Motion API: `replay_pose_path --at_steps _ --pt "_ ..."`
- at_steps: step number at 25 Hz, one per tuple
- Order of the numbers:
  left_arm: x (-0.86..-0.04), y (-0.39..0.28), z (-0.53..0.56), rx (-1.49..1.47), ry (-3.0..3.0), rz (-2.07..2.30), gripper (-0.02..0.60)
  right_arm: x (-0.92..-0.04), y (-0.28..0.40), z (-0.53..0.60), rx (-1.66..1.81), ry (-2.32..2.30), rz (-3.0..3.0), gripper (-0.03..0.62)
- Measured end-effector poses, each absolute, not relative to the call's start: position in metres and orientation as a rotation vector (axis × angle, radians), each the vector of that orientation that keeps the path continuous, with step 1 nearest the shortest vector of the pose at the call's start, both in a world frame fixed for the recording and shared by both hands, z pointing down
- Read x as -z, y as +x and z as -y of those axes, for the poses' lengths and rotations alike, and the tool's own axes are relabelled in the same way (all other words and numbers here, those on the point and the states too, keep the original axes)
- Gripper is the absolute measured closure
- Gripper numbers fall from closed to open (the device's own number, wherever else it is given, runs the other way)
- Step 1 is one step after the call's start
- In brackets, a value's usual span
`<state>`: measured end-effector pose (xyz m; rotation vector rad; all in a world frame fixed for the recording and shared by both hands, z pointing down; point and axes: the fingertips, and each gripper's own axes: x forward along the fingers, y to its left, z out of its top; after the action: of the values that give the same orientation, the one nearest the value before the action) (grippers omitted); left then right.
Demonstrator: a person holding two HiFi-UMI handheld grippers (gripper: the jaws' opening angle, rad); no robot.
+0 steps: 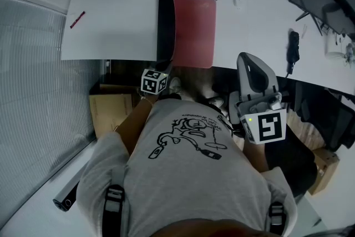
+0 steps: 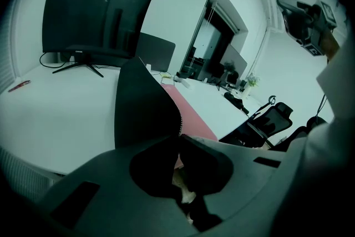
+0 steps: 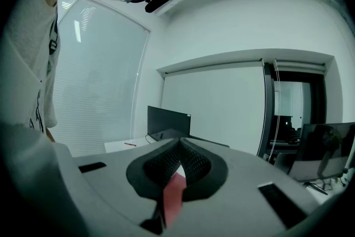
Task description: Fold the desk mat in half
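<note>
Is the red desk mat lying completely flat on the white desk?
No: the desk mat has its left side raised off the desk, black underside showing, pinched in the left tool.

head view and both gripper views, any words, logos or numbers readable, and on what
None can be read.
T-shirt: cartoon drawing with a small line of print above it, too blurred to read.
Marker cubes: black-and-white square patterns, no letters.
Monitor: small mark on its lower edge, too small to read.
Desk mat: no print shows.
</note>
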<state>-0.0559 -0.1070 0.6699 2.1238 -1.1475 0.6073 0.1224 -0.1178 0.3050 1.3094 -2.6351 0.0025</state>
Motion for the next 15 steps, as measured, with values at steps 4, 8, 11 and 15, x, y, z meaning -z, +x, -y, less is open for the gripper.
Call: replay_pose_path --at_steps 4,8,11,15 --pt "-0.670 -0.048 0.105 -0.616 2.126 1.137 0.551 -0.305 0.129 0.115 -0.006 1.317 2.630 0.588" --pt "-0.673 -0.039 0.102 -0.628 2.130 1.118 0.551 -0.305 0.136 0.113 -0.009 1.325 2.624 0.588" --pt "-0.677 -0.033 0.101 -0.640 2.128 1.108 0.551 -0.304 0.142 0.112 -0.008 1.334 2.623 0.588" --pt "-0.679 -0.026 0.100 -0.652 2.130 1.098 0.551 -0.305 0.150 0.110 -0.012 1.345 2.617 0.588"
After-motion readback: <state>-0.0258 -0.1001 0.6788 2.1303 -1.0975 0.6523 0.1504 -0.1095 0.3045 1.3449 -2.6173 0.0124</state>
